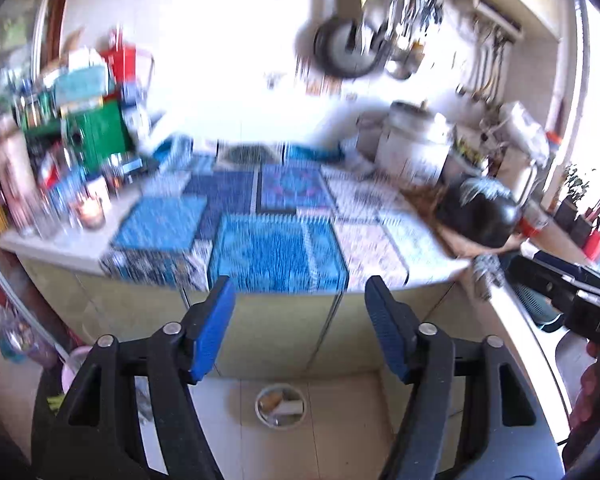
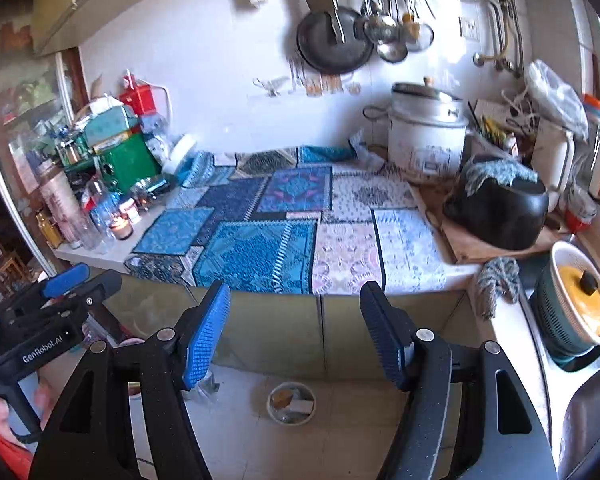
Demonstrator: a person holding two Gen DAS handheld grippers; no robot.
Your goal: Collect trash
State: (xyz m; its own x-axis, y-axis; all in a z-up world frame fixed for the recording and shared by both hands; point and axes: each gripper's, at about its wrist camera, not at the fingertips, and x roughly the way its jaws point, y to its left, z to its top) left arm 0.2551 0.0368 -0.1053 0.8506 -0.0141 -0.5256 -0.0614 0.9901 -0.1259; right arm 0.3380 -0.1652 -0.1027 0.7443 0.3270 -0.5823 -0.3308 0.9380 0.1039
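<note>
A small round bin (image 1: 281,405) with scraps of trash in it stands on the tiled floor below the counter; it also shows in the right wrist view (image 2: 291,403). My left gripper (image 1: 300,320) is open and empty, held above the floor in front of the cabinet. My right gripper (image 2: 296,320) is open and empty at about the same height. The left gripper shows at the left edge of the right wrist view (image 2: 66,280). The left wrist view is blurred.
A counter covered with blue patterned cloths (image 2: 260,240) lies ahead. Bottles, jars and a green box (image 2: 128,160) crowd its left end. A white rice cooker (image 2: 426,136) and a black pot (image 2: 500,208) stand at the right. A sink (image 2: 588,412) with a lidded bowl (image 2: 580,300) is at far right.
</note>
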